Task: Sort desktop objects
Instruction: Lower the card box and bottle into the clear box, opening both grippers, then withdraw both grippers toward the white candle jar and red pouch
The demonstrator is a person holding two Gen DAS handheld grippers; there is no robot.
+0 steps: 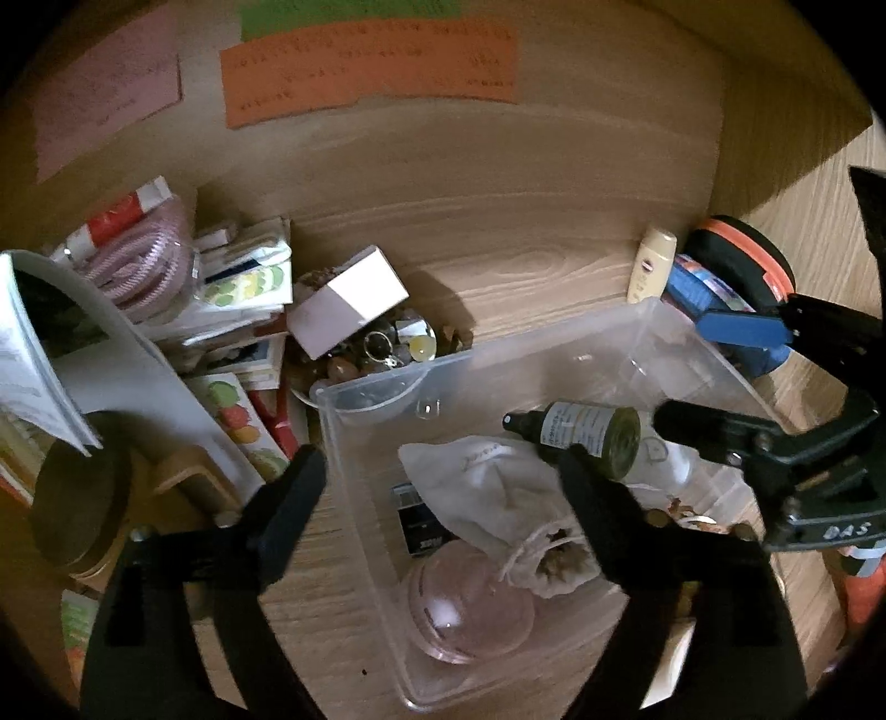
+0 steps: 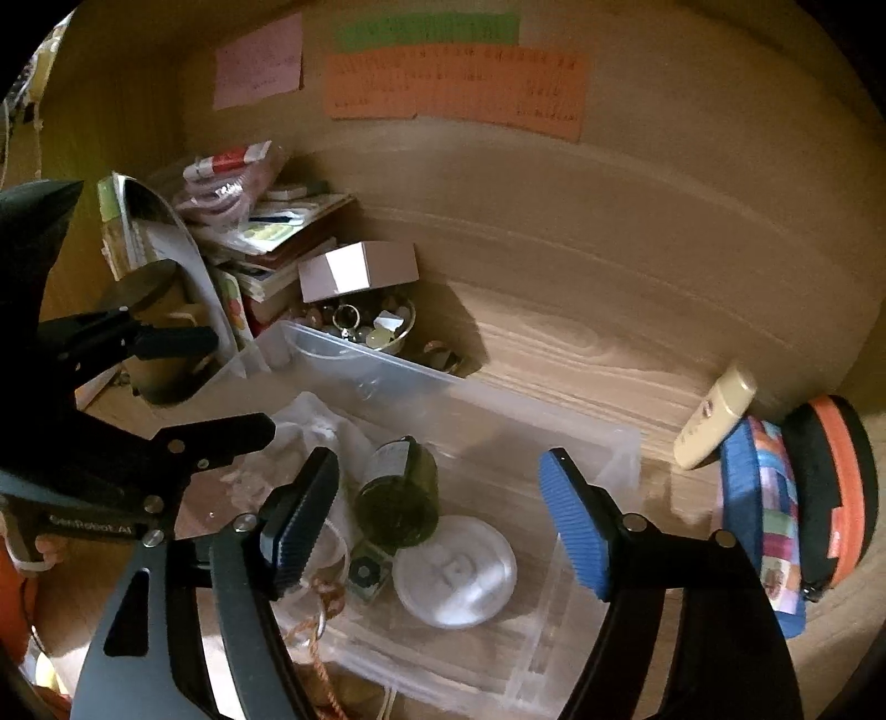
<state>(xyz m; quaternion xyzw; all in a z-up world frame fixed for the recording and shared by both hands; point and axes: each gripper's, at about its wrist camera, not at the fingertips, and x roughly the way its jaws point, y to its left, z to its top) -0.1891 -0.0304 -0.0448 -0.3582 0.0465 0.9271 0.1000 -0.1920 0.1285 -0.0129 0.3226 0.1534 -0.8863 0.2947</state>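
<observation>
1. The table (image 1: 498,266) is of light wood with a clear grain. Behind it stands a wall of the same wood, and the light is dim and warm.
2. On this wall hang paper notes: an orange note (image 1: 371,66), a green note (image 2: 426,27) above it and a pink note (image 1: 105,94) to the left.
3. At the back left corner of the table lies a pile of books and packets (image 1: 238,288). Beside it a small white box (image 1: 349,299) rests on a bowl of small trinkets (image 2: 371,327).
4. Near the right edge there is a cream tube (image 1: 653,266), a blue patterned pouch (image 2: 769,509) and a black and orange round case (image 2: 836,487).
5. The clear plastic bin (image 1: 554,343) stands in the middle of the table. Inside it lie a dark green spray bottle (image 1: 587,437) on its side, a white drawstring bag (image 1: 493,498), a round white lid (image 2: 454,570) and a pinkish round container (image 1: 465,609).
6. The left tool (image 1: 443,482) is wide open above the bin, with nothing between its fingers.
7. The right tool (image 2: 443,509) is also open. The green bottle lies below, between its blue pads (image 2: 576,526), but they do not touch it.
</observation>
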